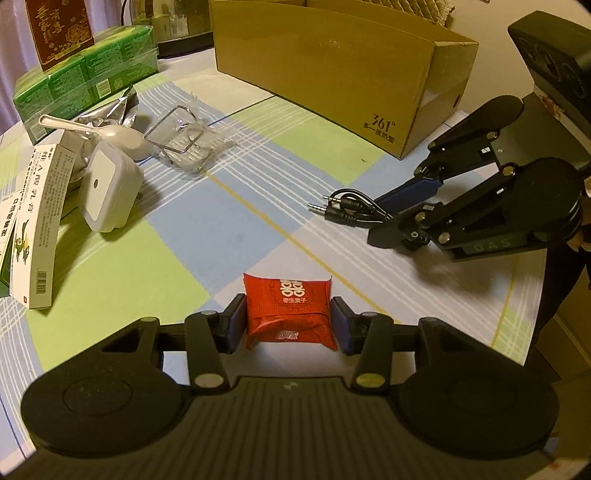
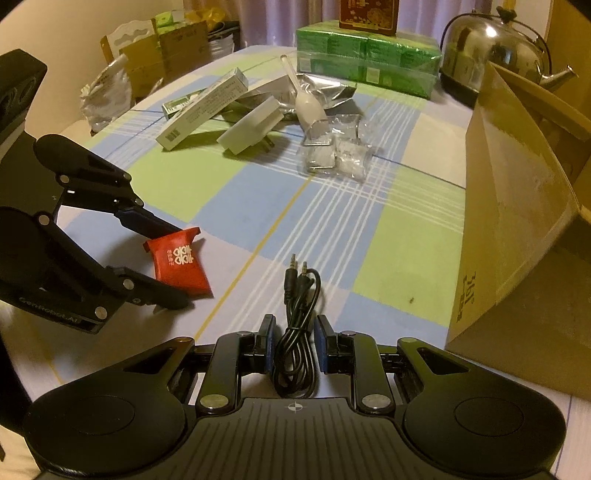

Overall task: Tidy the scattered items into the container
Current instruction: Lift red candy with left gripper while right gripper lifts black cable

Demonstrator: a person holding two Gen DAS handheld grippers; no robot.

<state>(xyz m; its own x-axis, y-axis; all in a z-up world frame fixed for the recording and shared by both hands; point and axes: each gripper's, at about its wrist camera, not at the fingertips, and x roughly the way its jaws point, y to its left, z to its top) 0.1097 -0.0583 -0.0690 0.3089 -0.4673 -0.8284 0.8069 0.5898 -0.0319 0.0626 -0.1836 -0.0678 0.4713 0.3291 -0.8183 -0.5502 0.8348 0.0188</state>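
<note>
Two grippers work at once on the checked tablecloth. Left gripper: jaws apart, flanking a red packet lying flat; soft and light, probably crushable, best pinched across its short sides. Right gripper: jaws apart around a coiled black cable; limp and springy, best taken mid-bundle. Cardboard box stands beyond, well apart.

A checked tablecloth in green, blue and white is spread across the frame. At the upper right a steel kettle is seen. Green packs are stacked at top centre, with what may be a dark red box set on them.
</note>
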